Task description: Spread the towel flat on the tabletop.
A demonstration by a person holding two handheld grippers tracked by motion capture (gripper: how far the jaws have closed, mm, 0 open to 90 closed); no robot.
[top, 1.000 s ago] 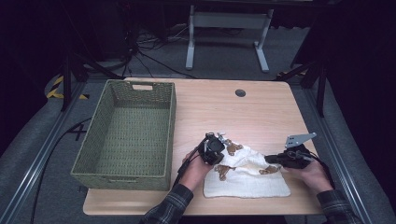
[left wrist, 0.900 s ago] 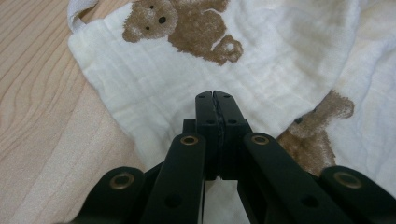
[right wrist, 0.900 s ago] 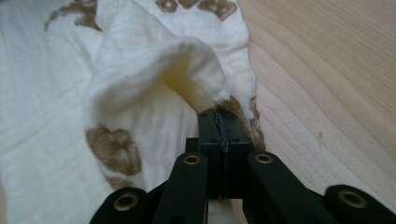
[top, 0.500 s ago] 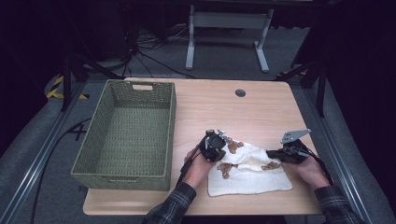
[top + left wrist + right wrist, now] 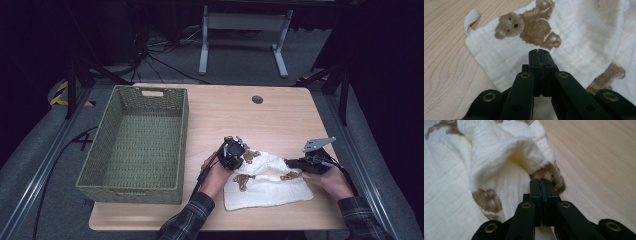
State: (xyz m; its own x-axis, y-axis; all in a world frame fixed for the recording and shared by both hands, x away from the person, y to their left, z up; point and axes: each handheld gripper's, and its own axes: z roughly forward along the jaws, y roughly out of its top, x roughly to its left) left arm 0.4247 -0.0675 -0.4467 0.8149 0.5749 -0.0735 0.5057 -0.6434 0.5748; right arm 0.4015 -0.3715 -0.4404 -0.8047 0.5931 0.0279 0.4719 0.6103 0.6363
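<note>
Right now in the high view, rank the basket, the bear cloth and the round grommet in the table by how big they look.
1. green wicker basket
2. cream bear cloth
3. round grommet, by far the smallest

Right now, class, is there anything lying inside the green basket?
No: the high view shows the basket with a bare woven floor, while the cloth lies beside it on the table.

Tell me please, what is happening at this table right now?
A person works on a white cloth with brown bears that lies on the wooden table, using a hand-held gripper in each hand. The left gripper has its jaws shut over the cloth's left part, and the right gripper is shut at a folded-over edge on the right. A green woven basket stands to the left with nothing in it.
</note>
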